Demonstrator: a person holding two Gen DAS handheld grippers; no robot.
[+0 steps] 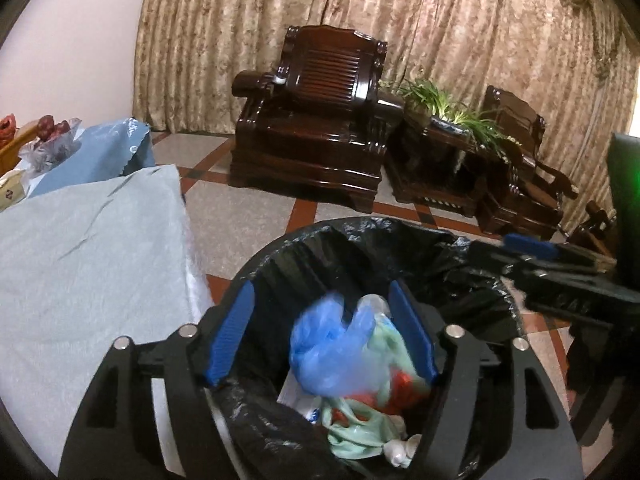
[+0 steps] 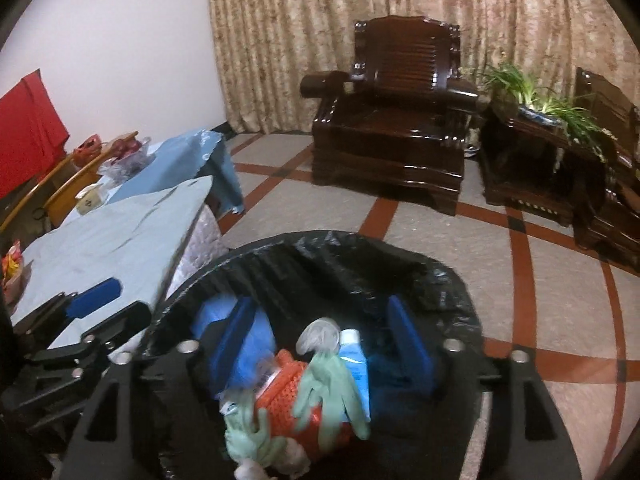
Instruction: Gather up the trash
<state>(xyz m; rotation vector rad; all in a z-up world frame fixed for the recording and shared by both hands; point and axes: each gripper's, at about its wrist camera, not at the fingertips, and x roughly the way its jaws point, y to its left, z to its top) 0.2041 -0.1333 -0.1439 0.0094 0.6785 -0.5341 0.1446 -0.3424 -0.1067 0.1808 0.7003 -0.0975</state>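
Observation:
A bin lined with a black bag [image 1: 360, 248] [image 2: 360, 256] stands on the floor beside the table. Inside lies trash: a blurred blue plastic bag [image 1: 332, 348], pale green gloves [image 1: 352, 436] [image 2: 324, 384], an orange-red knitted piece [image 2: 288, 392], a clear bottle [image 2: 320, 332]. My left gripper [image 1: 320, 332] is open above the bin, the blue bag between its pads, not pinched. My right gripper [image 2: 324, 344] is open and empty over the bin. Each gripper shows at the edge of the other's view, the right one in the left wrist view [image 1: 560, 268], the left one in the right wrist view [image 2: 80, 320].
A table with a light blue cloth [image 1: 88, 248] [image 2: 112, 240] is at the left, with bagged fruit [image 1: 52, 136] and snack packs [image 2: 12, 268]. Dark wooden armchairs [image 1: 316, 128] [image 2: 392, 120], a plant stand [image 1: 444, 120] and curtains stand behind on the tiled floor [image 2: 520, 264].

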